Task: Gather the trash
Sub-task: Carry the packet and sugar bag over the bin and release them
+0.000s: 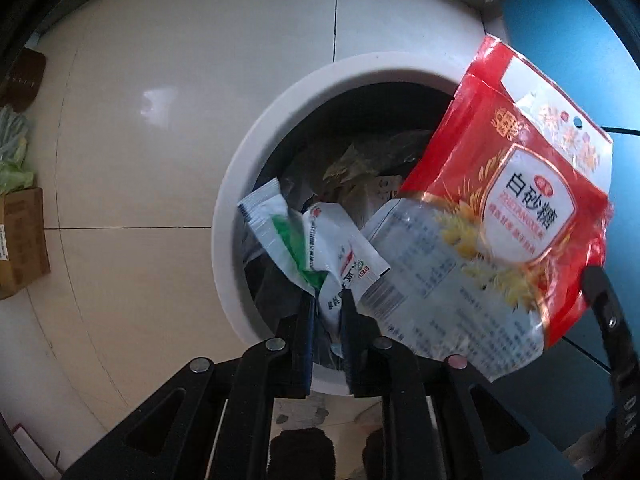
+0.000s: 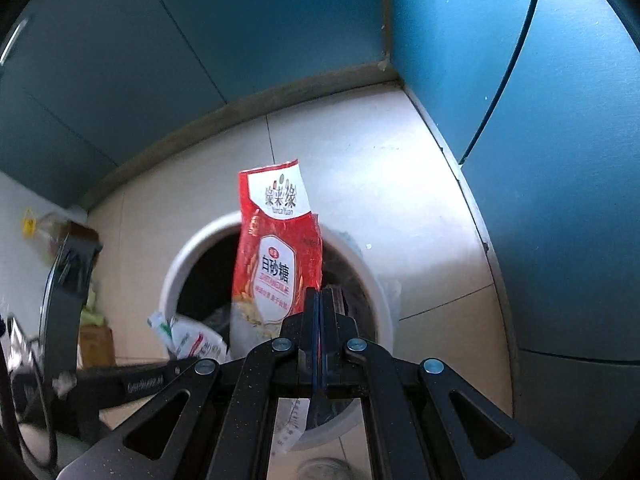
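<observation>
A round white trash bin (image 1: 240, 200) with a dark liner stands on the tiled floor, with wrappers lying inside. My left gripper (image 1: 328, 304) hangs over its near rim, pointing down, its jaws closed on a crumpled white and green packet (image 1: 316, 240). To the right, a red sugar bag (image 1: 520, 200) with a clear lower half hangs over the bin mouth. In the right wrist view my right gripper (image 2: 320, 300) is shut on that red sugar bag (image 2: 276, 264), above the bin (image 2: 172, 276). The packet (image 2: 188, 336) shows at the lower left there.
Blue cabinet fronts (image 2: 560, 160) close off the corner behind and right of the bin. A cardboard box (image 1: 20, 240) and green bags (image 1: 12, 152) sit on the floor at the far left. Pale floor tiles (image 1: 160, 80) spread left of the bin.
</observation>
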Demonstrator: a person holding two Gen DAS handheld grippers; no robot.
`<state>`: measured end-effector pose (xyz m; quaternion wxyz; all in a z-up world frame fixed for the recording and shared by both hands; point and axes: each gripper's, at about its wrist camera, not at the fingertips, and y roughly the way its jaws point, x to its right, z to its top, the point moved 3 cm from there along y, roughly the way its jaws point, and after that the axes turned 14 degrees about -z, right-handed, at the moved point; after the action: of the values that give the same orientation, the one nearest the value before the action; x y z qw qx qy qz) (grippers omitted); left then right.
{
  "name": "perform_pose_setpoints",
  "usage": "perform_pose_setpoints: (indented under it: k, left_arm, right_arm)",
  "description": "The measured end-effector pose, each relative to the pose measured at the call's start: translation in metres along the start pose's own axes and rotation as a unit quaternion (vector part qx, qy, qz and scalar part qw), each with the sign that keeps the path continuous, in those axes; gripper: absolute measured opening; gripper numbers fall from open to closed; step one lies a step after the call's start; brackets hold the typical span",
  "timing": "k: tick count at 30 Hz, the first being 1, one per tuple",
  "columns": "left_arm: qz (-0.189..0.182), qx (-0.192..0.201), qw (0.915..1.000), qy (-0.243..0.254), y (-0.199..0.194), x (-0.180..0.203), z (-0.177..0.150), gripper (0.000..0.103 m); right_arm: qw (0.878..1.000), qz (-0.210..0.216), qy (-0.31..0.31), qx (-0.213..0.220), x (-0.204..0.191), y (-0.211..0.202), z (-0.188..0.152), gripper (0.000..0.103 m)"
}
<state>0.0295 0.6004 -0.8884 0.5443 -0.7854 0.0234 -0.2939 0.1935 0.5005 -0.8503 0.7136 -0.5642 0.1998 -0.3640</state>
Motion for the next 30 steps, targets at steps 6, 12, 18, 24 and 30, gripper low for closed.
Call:
perform_pose_setpoints:
  k: [6, 12, 18, 24, 30]
  left_arm:
    - [0.004, 0.014, 0.9998, -0.01, -0.011, -0.004, -0.005, 0.064]
    - [0.036, 0.036, 0.9987, 0.01, -0.027, -0.001, -0.013, 0.095]
    - [0.081, 0.085, 0.9922, 0.042, -0.046, 0.008, -0.027, 0.099]
    - [0.114, 0.139, 0.9821, 0.056, -0.075, 0.016, -0.043, 0.099]
    - [0.128, 0.182, 0.9721, 0.074, -0.129, 0.051, -0.064, 0.099]
  right_arm:
    - [0.999, -0.01, -0.004, -0.045, 0.014, 0.012, -0.013, 0.005]
    - [0.997, -0.042, 0.003, -0.062, 0.042, 0.0, -0.024, 0.062]
    - [0.997, -0.052, -0.03, -0.049, 0.039, -0.016, -0.029, 0.098]
    - [0.996, -0.056, -0.063, -0.034, 0.025, -0.032, -0.03, 0.103]
    - [0.996, -0.044, -0.064, -0.036, 0.03, -0.074, -0.024, 0.103]
